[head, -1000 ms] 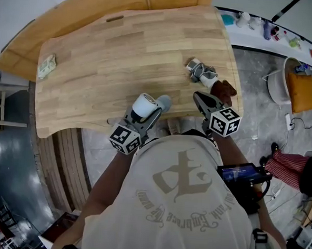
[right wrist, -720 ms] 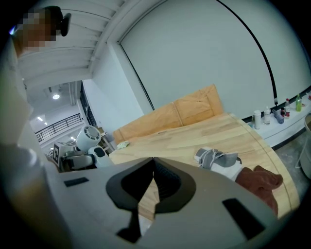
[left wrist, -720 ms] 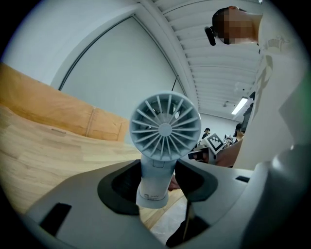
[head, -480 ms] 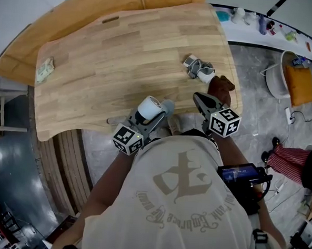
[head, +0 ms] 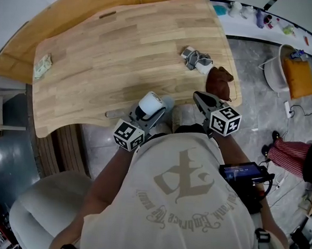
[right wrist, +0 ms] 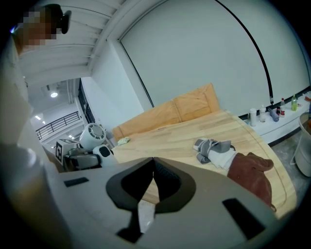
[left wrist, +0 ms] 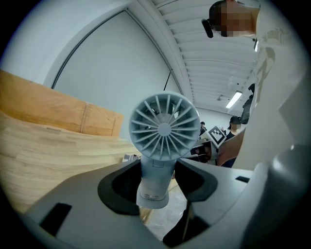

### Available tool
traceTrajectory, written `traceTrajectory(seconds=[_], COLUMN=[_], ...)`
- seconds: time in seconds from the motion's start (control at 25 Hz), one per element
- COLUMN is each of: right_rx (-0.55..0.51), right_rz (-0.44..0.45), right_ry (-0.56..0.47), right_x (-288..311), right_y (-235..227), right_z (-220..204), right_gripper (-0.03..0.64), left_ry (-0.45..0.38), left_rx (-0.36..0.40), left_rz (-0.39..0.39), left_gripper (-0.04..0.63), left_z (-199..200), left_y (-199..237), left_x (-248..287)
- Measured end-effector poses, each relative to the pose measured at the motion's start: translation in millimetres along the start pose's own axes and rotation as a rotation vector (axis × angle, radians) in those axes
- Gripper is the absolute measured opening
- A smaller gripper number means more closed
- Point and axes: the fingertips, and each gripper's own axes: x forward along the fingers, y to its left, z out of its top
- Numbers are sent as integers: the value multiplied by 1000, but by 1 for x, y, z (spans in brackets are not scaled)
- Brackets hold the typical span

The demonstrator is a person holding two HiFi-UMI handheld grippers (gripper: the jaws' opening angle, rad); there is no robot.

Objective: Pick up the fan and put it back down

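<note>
1. The counter (head: pixel 123 56) was a pale wooden top with rounded corners, most of it bare.
2. A darker plywood board (head: pixel 73 13) leaned along the counter's far edge, with plain white wall behind it.
3. Grey stone floor (head: pixel 252 109) lay off the counter's right side, and a white ledge with small bottles (head: pixel 260 20) ran past its far right corner.
4. On the counter's right part lay a grey-and-white cloth bundle (head: pixel 197 59). A brown cloth (head: pixel 220 83), possibly a glove, lay just beside it at the right edge.
5. A small crumpled greenish scrap (head: pixel 42 66) sat at the counter's left edge.
6. The fan (left wrist: pixel 164 129) was pale grey-blue. It had a round head whose grille of thin vanes spread from a small hub, on a short stem that flared at the foot.
7. The left gripper (left wrist: pixel 156 171) clasped that stem between its pads, head upward, over the counter's near edge and apparently clear of the wood.
8. The right gripper (right wrist: pixel 153 168) hovered over the counter's near right corner, its pads pressed together with nothing between them.
</note>
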Motion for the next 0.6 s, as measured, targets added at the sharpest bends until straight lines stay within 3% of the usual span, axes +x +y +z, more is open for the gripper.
traceTrajectory(seconds=[0.6], right_rx=[-14], right_rz=[-19], right_ry=[9], right_x=[-11], right_y=[-19], right_z=[-11], right_gripper=[14], left_ry=[74], left_rx=[68], left_rz=[29], left_gripper=[227], left_z=[-33], left_y=[6], left_x=[30])
